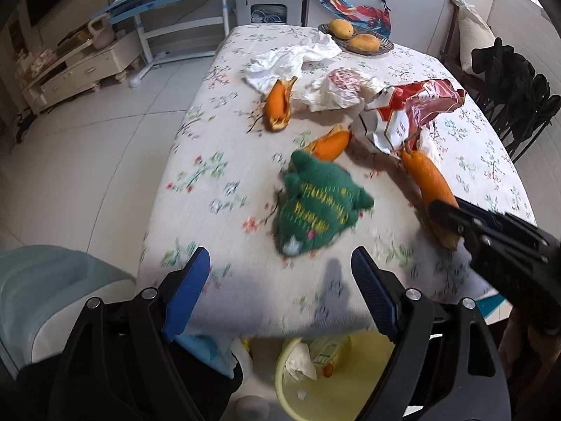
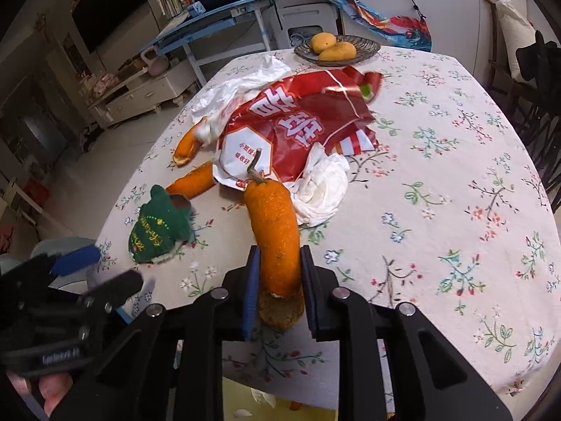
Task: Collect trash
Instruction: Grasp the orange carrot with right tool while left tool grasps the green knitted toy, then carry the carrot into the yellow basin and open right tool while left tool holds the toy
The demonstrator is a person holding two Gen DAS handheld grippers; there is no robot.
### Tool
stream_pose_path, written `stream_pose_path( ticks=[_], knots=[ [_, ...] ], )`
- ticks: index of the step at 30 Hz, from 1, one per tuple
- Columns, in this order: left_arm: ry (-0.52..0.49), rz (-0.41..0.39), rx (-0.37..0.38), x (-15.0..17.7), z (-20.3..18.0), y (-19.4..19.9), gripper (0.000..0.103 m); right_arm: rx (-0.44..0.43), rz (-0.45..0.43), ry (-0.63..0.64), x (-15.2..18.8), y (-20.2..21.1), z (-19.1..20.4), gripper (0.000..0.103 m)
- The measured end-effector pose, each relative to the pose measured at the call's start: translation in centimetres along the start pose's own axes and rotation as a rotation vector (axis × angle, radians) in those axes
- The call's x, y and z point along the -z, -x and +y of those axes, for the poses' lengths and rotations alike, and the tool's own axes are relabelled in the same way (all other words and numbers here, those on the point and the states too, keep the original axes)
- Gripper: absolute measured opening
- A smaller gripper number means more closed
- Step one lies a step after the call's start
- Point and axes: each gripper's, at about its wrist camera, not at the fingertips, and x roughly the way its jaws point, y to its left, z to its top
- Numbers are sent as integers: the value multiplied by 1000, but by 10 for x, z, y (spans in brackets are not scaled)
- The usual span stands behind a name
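My right gripper (image 2: 279, 252) is shut on the lower end of a long orange peel with a stem (image 2: 273, 231), which also shows in the left wrist view (image 1: 431, 182). Two more orange peels (image 1: 277, 105) (image 1: 331, 144) lie on the floral tablecloth (image 1: 210, 147). Behind them are a crumpled red wrapper (image 2: 298, 122), a white tissue (image 2: 322, 189) and a white plastic bag (image 1: 291, 58). My left gripper (image 1: 280, 256) stands open over the table's near edge, nothing between its fingers. A yellow bin (image 1: 350, 379) holding some trash sits below that edge.
A green knitted pouch (image 1: 315, 207) lies just ahead of the left gripper. A plate (image 1: 378, 47) with two mangoes stands at the far end. Dark chairs (image 1: 508, 80) line the right side, and a pale blue chair (image 1: 42, 280) stands at the near left.
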Motion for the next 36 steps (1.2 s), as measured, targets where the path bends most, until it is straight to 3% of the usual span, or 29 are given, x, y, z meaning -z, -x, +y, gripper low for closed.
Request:
stream_pose_path(
  ticks=[1,5,9,10,11,13,18,19,20,24,29,36],
  knots=[
    [-6,1,-3,-3,-2,-3,80,2,-8,-11,0,0,-2,50],
    [-30,-11,-15,-11,-9,-11,80,9,-28,15,1,-2,2,52],
    [-38,-40,3,-20,-14,-16,79,17,-17,87,3,-6,11,27],
    [-46,-51,12,-21,-17,-17,77,4,-14,90,4,-4,12,25],
    [-51,-56,20,-22,-18,-18,73,-13,-9,84,3,-3,11,24],
    [-60,-45,57,-24,-21,-23,44,-65,-5,46,2,1,5,22],
    [-51,-75,104,-22,-23,-18,28,-235,-9,-138,4,12,-20,20],
    [-41,-81,116,-21,-20,-16,27,-307,-18,-203,6,15,-29,20],
    [-26,-90,129,-21,-17,-13,27,-325,-27,-222,8,18,-32,20],
    [-8,-142,171,-17,-12,2,27,-332,-67,-201,14,33,-28,20],
    [-35,-208,159,-10,-15,22,27,-298,-114,-127,20,49,-14,20],
    [-8,-230,142,3,-4,37,27,-268,-112,-111,33,54,-11,20]
  ],
)
